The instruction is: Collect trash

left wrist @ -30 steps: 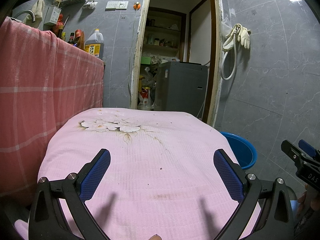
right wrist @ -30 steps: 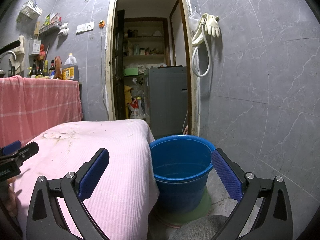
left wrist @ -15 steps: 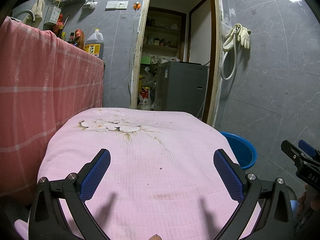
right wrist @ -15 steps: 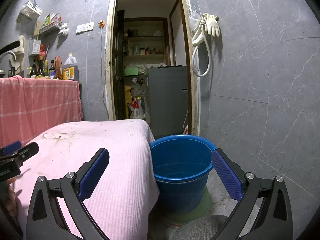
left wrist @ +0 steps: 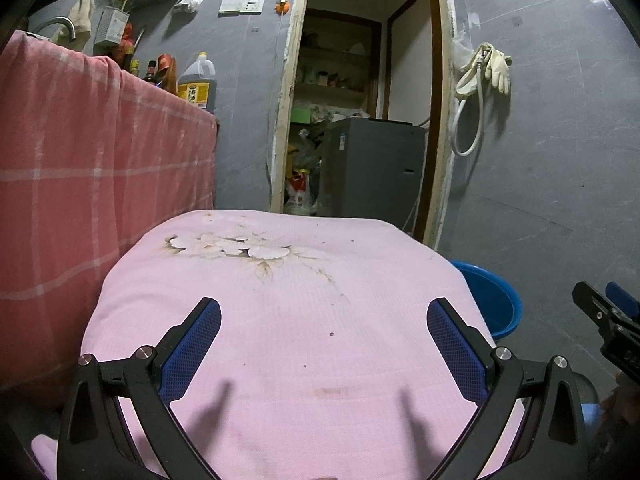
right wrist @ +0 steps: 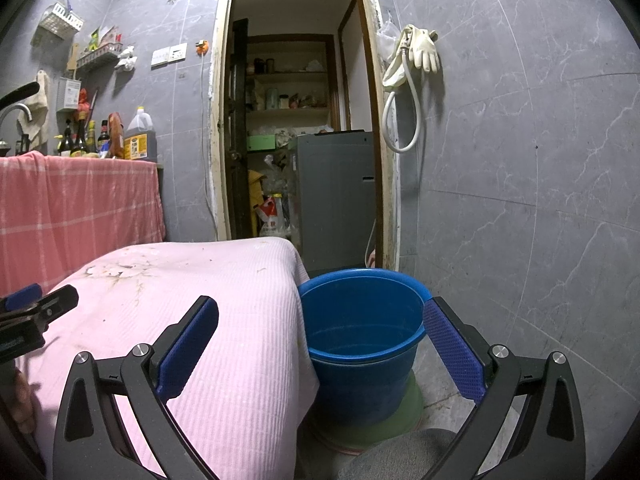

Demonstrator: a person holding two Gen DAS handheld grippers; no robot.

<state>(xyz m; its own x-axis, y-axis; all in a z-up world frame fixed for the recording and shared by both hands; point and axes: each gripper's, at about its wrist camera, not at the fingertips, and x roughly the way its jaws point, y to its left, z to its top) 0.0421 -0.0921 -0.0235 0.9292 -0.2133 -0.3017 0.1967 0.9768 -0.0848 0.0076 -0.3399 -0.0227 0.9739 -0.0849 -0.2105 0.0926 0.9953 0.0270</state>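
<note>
Tools both spread wide and empty, left tool (left wrist: 324,334) over pink cloth (left wrist: 304,280), right tool (right wrist: 320,332) near blue bucket (right wrist: 360,320)

Only legible text: white letters "DA", cut off at frame edge, on black body of right gripper (left wrist: 616,332), lower right of left wrist view. Yellow label on clear plastic oil jug (left wrist: 197,82), upper left: print too small to read.
</note>
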